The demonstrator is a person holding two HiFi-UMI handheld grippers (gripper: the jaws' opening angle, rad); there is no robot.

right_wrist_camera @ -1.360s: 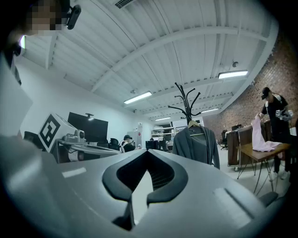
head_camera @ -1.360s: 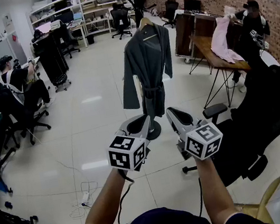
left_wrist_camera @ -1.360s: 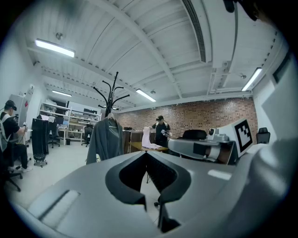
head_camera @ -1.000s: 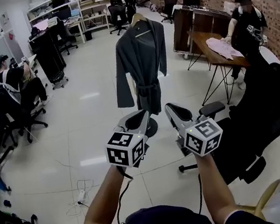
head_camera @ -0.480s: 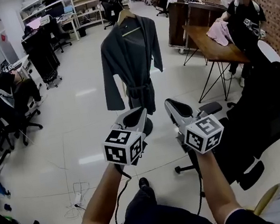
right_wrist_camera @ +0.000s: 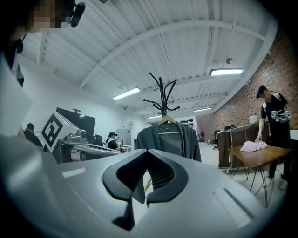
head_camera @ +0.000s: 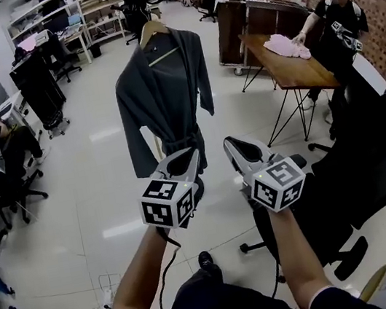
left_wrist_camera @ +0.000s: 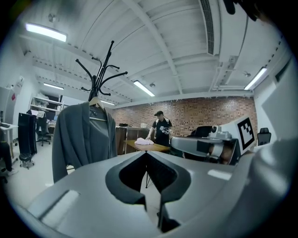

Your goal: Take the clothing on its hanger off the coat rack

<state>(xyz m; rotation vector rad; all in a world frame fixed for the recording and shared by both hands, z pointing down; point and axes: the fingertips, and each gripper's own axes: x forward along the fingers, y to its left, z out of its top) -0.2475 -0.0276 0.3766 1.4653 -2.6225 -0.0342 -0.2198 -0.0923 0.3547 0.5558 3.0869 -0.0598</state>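
The gray robe (head_camera: 164,96) hangs on a wooden hanger (head_camera: 149,27), and the hanger hangs near the top of the rack (left_wrist_camera: 99,76). Both grippers are well in front of the rack, side by side, not touching the robe. The left gripper (head_camera: 181,161) has its jaws closed with nothing in them, and so does the right gripper (head_camera: 240,151). I think the job right now is to get close. To do it well, come right up to the rack, lift the grippers high, open the jaws and grab the hanger near its hook. Then lift up first and pull away after, so the hook comes off clean and the rack does not tip.
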